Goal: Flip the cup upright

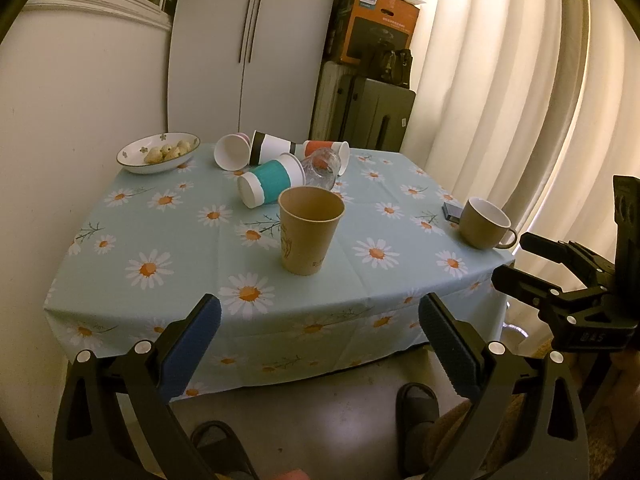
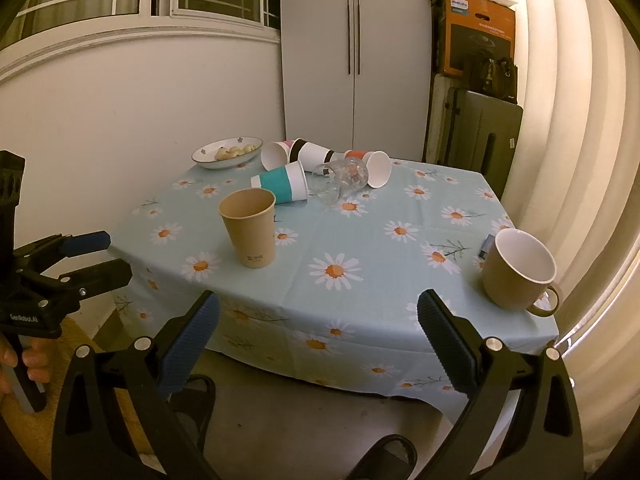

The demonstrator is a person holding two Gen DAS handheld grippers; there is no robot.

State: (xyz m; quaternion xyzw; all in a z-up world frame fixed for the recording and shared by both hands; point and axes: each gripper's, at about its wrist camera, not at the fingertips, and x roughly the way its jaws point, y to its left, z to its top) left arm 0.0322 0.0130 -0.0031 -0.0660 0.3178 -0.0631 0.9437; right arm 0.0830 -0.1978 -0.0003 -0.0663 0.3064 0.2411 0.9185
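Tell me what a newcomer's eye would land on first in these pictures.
First, the pile of tipped cups at the far end of the daisy tablecloth: paper cups and a clear glass lying on their sides. Next, the brown paper cup standing upright mid-table, and the tan mug near the right edge. Both grippers, left and right, hang open before the table's near edge.
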